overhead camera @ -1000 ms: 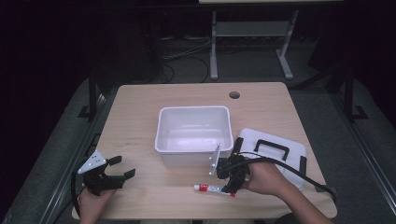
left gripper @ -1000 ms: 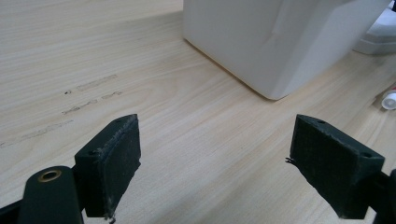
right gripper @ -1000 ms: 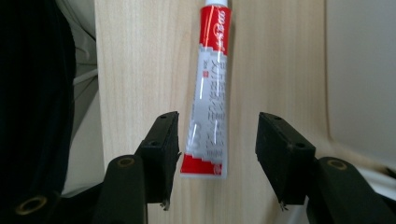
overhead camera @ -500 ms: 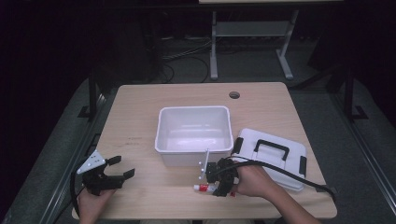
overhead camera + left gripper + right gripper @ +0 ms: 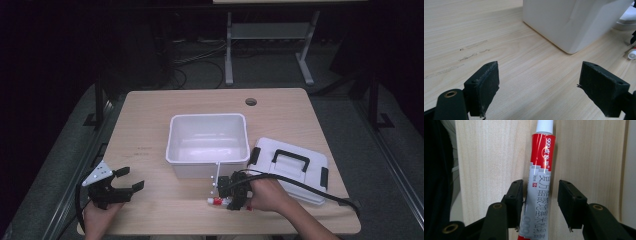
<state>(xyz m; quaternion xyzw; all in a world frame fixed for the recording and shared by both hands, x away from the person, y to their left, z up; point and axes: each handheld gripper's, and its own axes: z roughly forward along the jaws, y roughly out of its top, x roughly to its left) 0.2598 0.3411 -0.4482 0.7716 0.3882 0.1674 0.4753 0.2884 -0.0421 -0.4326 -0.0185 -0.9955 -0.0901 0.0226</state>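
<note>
One red-and-white ointment tube (image 5: pixel 539 182), one white bin (image 5: pixel 208 142) and one lid (image 5: pixel 295 167) are sitting on the table (image 5: pixel 150 130). The right gripper view is showing the tube's printing. The right gripper (image 5: pixel 231 196) has been dropping onto the tube, jaws closing around it, left pad touching. The left gripper (image 5: pixel 131 179) is gaping, spread.

Setting: lab or test room. I work at a pale wooden worktop (image 5: pixel 150 130) with a round cable hole (image 5: pixel 251 102) near its far edge, upper centre of the frame. Dark grey carpet (image 5: pixel 65 160) around it. Loose cables (image 5: pixel 200 60) and a metal stand's legs (image 5: pixel 265 55) lie at the top, in darkness.
</note>
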